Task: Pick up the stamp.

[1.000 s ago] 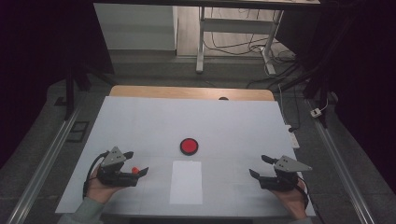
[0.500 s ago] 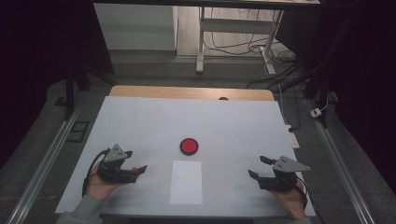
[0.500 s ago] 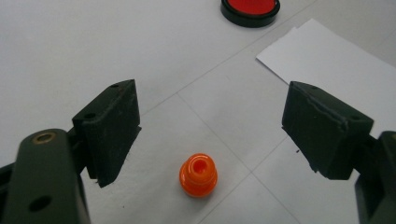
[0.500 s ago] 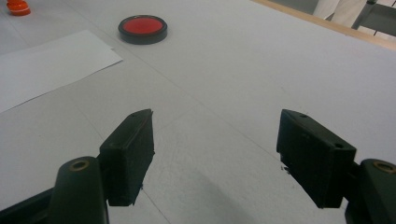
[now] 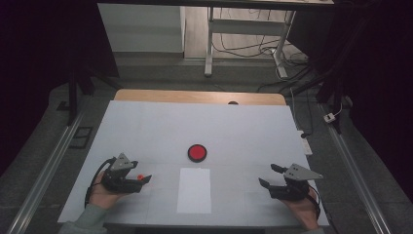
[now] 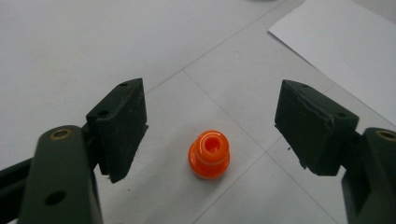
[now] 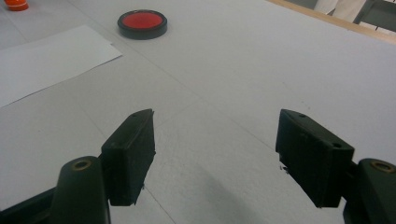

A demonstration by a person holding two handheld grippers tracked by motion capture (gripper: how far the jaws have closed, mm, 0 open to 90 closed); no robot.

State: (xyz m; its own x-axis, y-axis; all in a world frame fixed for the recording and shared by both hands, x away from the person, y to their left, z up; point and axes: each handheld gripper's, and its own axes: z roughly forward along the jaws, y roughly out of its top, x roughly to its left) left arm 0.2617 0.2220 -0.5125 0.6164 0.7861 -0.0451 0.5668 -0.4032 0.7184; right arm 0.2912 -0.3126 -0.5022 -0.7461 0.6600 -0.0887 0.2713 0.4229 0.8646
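Observation:
A small orange plastic piece (image 6: pixel 208 154) with a hollow top stands upright on the white table surface (image 5: pixel 243 131). It stands between the jaws of my left gripper (image 6: pixel 210 100), and the pads do not touch it. Those jaws have just been closing and still stand wide. In the high view the left gripper (image 5: pixel 144 178) is at the near left, with the orange piece (image 5: pixel 140 176) at its tips. My right gripper (image 5: pixel 268 174) rests at the near right, open, with nothing between its jaws. In its own view the right gripper (image 7: pixel 215 116) frames bare table.
A red disc with a black rim (image 5: pixel 197 152) lies at the table's middle. A white paper sheet (image 5: pixel 194 190) lies just in front of it, between the two grippers. The table's wooden far edge (image 5: pixel 199 96) and metal rails run along the sides.
The left gripper has shifted a little at the orange piece and its jaws look slightly narrower. The right gripper has kept still.

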